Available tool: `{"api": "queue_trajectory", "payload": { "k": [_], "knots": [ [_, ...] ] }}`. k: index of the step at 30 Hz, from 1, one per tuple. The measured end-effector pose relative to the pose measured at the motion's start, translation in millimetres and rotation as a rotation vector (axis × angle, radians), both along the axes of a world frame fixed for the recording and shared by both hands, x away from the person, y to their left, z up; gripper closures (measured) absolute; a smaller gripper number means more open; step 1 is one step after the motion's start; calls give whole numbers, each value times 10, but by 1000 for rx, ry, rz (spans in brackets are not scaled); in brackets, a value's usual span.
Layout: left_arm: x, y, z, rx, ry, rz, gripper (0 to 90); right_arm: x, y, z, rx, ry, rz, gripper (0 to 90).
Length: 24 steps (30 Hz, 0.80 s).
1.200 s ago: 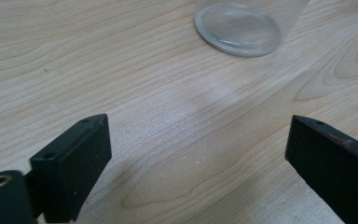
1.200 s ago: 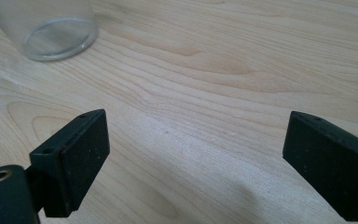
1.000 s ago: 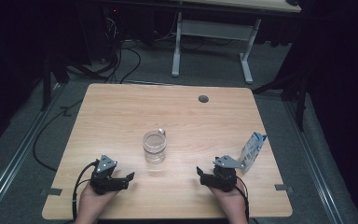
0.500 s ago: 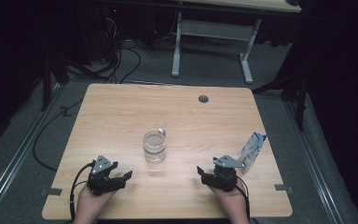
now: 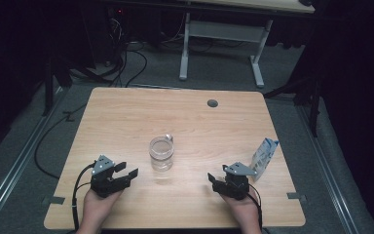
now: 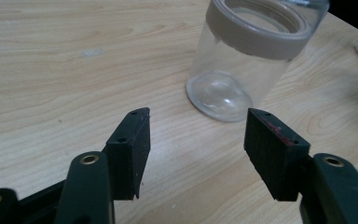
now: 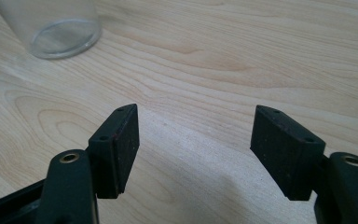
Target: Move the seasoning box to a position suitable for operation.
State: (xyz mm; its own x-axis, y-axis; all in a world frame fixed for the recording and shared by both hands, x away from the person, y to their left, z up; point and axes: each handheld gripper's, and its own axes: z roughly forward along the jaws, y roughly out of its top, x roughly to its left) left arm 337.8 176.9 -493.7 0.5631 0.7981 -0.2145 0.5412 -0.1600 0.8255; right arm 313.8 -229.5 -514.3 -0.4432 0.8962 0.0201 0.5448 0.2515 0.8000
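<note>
On the wooden table (image 5: 126, 117), left tongs (image 5: 128, 170) spread, just been closing slightly, nothing between, near glass jar (image 5: 161, 153), right tongs (image 5: 215, 181) spread, empty.

Your clear glass jar (image 5: 161, 153) stands upright near the middle of the table (image 5: 126, 117), its mouth open and ringed by a greyish band. It looks empty, and nothing touches it.

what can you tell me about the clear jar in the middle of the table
The jar is clear, glass or plastic by its look, round, with a greyish band around its open mouth and a thick domed base. It looks empty and stands upright near the middle of the wooden table, with a small tab at its rim. Nothing touches it but the tabletop.
</note>
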Motion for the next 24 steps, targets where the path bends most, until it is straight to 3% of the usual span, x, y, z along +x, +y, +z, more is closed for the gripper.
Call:
{"api": "queue_trajectory", "payload": {
  "k": [4, 7, 10, 17, 24],
  "knots": [
    [39, -21, 75, 5, -26, 10, 470, -5, -8, 3, 6, -3, 1, 326],
    [123, -104, 155, 54, -45, -5, 501, -10, 6, 1, 7, 0, 8, 327],
    [211, -158, 190, 75, -63, 7, 542, -14, 18, -2, 2, -3, 18, 359],
    [440, -238, 212, 53, -90, 17, 669, -37, 27, 11, 13, 4, 9, 419],
    [752, -369, 197, 71, -95, 25, 833, -55, 20, 28, 27, 12, 7, 441]
  ]
}}
